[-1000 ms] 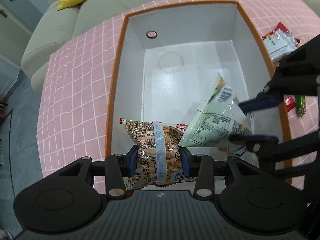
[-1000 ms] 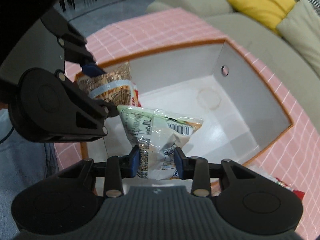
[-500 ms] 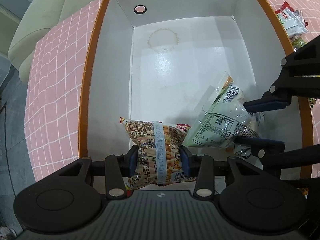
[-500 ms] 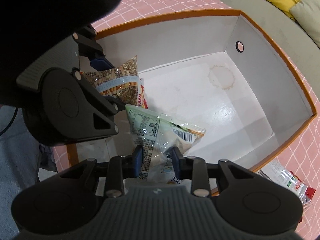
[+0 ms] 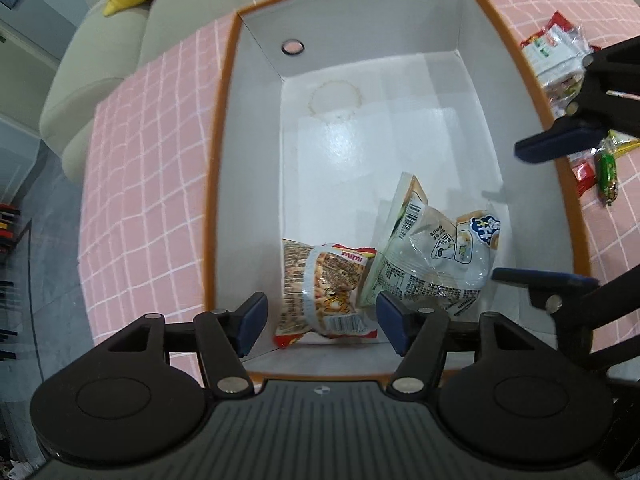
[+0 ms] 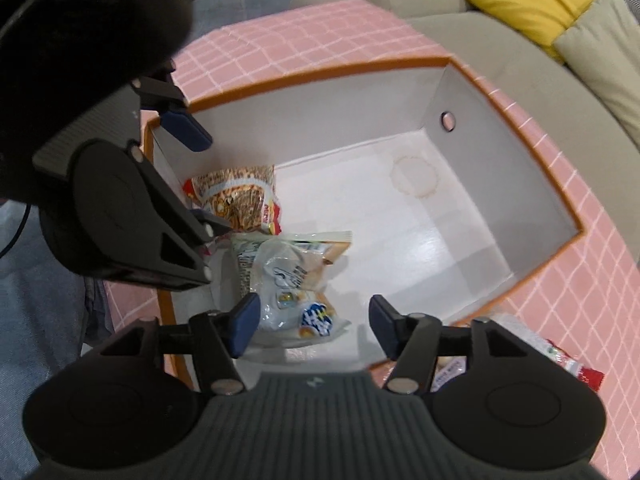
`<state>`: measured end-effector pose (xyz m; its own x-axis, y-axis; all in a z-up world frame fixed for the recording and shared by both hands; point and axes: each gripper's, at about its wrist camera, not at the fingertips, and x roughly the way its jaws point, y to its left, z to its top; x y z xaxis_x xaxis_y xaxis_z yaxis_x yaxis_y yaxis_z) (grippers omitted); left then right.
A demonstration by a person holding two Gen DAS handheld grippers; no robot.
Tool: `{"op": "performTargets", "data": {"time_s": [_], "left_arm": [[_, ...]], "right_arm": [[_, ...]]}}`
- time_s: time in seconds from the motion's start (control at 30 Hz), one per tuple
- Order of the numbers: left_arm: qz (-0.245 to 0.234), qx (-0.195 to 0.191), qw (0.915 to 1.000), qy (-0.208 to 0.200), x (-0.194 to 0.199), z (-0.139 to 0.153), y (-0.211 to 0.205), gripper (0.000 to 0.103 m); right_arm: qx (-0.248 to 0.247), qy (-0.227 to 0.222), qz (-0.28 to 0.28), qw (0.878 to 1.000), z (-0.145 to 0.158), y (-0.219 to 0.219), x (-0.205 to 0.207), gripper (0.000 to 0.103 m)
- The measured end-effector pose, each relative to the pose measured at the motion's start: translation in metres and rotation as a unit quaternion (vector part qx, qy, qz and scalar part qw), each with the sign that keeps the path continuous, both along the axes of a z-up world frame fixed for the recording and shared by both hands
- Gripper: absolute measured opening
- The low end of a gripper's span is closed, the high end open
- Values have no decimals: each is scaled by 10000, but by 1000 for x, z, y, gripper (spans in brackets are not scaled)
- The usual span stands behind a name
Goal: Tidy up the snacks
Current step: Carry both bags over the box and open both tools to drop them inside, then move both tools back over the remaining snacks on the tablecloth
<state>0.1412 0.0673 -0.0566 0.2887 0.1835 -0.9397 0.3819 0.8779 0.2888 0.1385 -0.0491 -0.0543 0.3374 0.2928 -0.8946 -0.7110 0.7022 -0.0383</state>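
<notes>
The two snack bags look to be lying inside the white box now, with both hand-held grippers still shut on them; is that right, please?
Not quite. The mimi bag and the pale green bag do lie inside the white box, but both wrist views show the left hand-held gripper and the right hand-held gripper open, jaws spread apart and holding nothing.

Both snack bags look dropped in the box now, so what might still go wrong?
The pale bag leans on the orange bag, so it may slump flat. The left gripper and right gripper, jaws open, sit low by the box rim and might bump it. More snacks lie outside.
</notes>
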Motion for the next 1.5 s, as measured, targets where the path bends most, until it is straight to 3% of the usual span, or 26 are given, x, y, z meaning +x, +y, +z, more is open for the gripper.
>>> {"op": "performTargets", "data": {"time_s": [0.13, 0.4, 0.73, 0.9, 1.1, 1.5], "left_arm": [[108, -88, 9996, -238, -10, 19, 1, 75], [135, -425, 9941, -987, -46, 62, -22, 76], [355, -1403, 9724, -1830, -86, 83, -63, 78], [376, -1910, 9619, -1921, -98, 73, -87, 78], [417, -2289, 9554, -1818, -105, 46, -111, 78], [378, -2483, 9571, -1448, -103, 0, -135, 78]], "right_arm": [[218, -320, -208, 9990, 21, -16, -16, 69], [861, -883, -765, 9894, 57, -64, -56, 73], [1317, -1563, -1695, 9641, 60, -129, -110, 81], [1358, -1707, -2329, 9477, 44, -161, -129, 81], [1109, -1754, -2795, 9375, 14, -188, -139, 81], [670, -1553, -3572, 9186, -34, -221, -135, 81]]}}
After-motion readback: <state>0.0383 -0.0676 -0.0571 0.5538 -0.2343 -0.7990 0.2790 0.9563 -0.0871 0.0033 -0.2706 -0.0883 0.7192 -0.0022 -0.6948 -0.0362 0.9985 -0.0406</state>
